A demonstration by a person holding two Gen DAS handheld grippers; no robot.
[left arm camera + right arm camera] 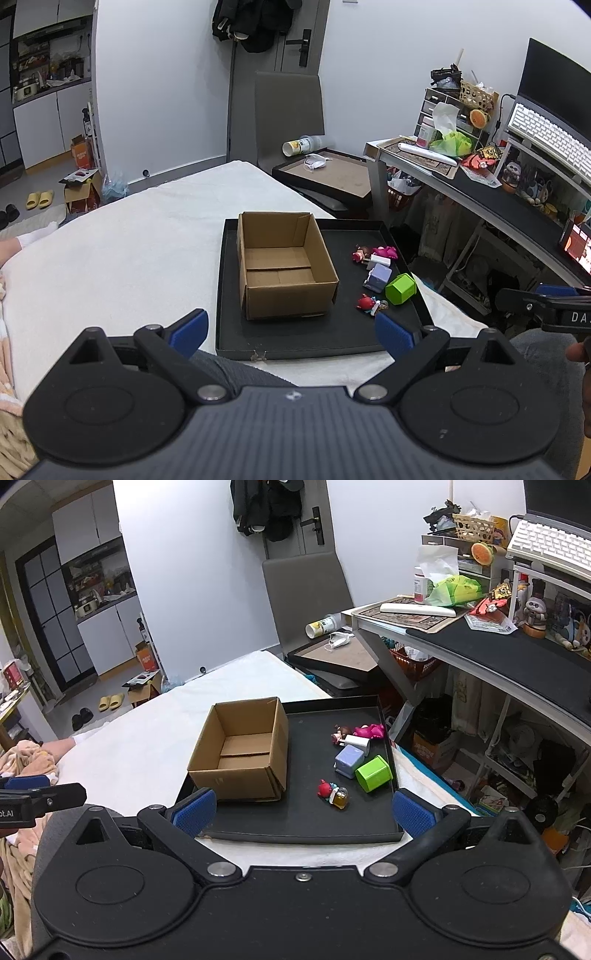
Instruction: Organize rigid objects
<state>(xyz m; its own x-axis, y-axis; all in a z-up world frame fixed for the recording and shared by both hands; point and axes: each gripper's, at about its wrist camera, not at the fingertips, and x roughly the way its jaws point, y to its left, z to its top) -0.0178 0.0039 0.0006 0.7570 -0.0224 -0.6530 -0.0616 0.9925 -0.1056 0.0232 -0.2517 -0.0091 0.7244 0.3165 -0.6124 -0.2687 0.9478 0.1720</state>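
An open, empty cardboard box (284, 264) (242, 749) stands on the left half of a black tray (295, 341) (295, 821). Right of it lie small toys: a green block (400, 289) (373, 773), a lilac cube (378, 277) (348, 759), a white plug (378, 261) (356, 744), a pink figure (386, 252) (369, 730), a small doll (360, 254) (340, 733), a red figure (365, 302) (325, 788) and a small amber bottle (340, 797). My left gripper (291, 334) is open at the tray's near edge. My right gripper (303, 810) is open there too, holding nothing.
The tray rests on a white bed (129, 240) (147, 746). A grey chair (291, 122) (310, 598) stands beyond it. A cluttered desk (498, 192) (498, 646) with a keyboard (550, 134) runs along the right. The person's grey-clad leg (236, 369) lies below the tray.
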